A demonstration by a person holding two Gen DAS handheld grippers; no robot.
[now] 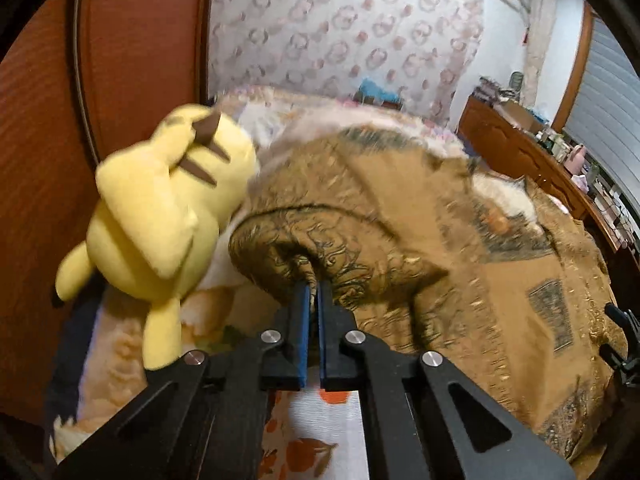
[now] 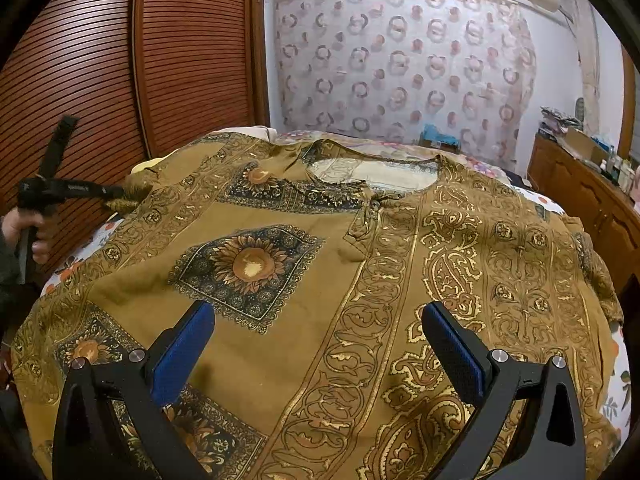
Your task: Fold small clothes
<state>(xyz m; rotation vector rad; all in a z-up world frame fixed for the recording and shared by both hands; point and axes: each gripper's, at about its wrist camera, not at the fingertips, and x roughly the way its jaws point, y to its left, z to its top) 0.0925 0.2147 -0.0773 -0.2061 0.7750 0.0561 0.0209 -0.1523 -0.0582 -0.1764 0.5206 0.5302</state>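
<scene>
1. Here the shirt (image 2: 320, 280) lies spread face-up on the bed (image 2: 618, 368), collar toward the far curtain, hem toward the camera, so its long axis runs away from the right gripper (image 2: 318, 344).
2. The left gripper (image 1: 314, 292) is pressed together, pinching the shirt's left sleeve edge beside the yellow plush toy (image 1: 160, 216).
3. The right gripper hovers spread wide above the lower front, holding nothing.
4. The fold likely carries the pinched sleeve rightward across the body.

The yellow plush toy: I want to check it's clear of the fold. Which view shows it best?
The left wrist view: the yellow plush toy lies beside the sleeve that the left hand-held gripper pinches. The right wrist view shows nothing of it.
</scene>
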